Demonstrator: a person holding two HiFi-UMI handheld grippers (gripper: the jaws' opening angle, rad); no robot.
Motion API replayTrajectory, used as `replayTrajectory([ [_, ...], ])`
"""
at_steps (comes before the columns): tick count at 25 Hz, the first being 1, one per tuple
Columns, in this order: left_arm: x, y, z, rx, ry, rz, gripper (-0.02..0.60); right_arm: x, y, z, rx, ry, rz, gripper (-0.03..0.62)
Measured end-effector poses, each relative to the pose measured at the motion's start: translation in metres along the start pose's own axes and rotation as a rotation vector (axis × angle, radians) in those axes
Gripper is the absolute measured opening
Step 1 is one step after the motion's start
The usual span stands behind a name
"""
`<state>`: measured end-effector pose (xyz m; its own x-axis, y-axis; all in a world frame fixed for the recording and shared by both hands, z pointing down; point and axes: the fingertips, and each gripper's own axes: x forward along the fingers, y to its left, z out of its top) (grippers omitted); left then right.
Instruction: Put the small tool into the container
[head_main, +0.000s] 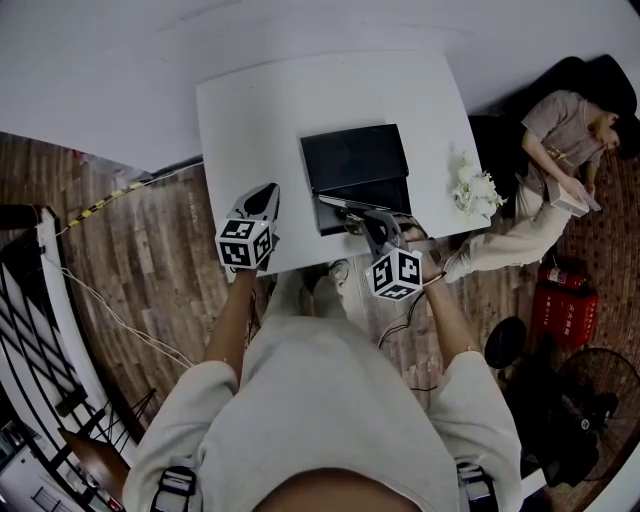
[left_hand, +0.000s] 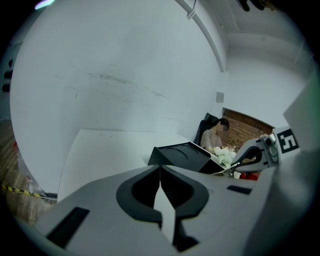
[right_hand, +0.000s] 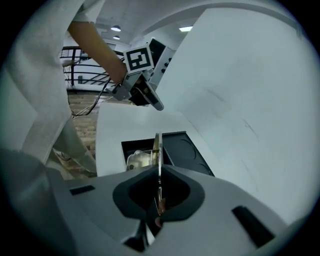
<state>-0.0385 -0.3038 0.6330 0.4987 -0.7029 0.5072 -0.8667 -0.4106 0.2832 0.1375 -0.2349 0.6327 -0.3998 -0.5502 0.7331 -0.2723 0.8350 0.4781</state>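
Both jaws closed: right gripper (right_hand: 159, 172) pinches the small tool (right_hand: 158, 149), perhaps a blade, above container (right_hand: 187, 152); left gripper (left_hand: 160, 172) empty

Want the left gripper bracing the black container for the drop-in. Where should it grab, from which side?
Probably the left edge of the black container, coming from the left: that wall faces the left gripper unobstructed, while the right gripper, holding the small tool, crowds the near side.
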Motion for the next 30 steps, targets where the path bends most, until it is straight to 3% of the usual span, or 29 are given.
replayTrajectory([
  [8,0.002,-0.005,-0.001,-0.001,0.004,-0.001,0.012,0.004,0.011,-0.001,-0.314,0.021,0.04,0.003],
  [14,0.005,-0.002,-0.001,-0.009,0.007,0.008,0.012,0.008,0.013,-0.005,-0.446,0.027,0.044,0.005],
  [30,0.01,0.005,-0.006,-0.024,0.019,0.022,0.012,0.032,-0.001,-0.022,-0.435,0.045,0.049,0.005],
])
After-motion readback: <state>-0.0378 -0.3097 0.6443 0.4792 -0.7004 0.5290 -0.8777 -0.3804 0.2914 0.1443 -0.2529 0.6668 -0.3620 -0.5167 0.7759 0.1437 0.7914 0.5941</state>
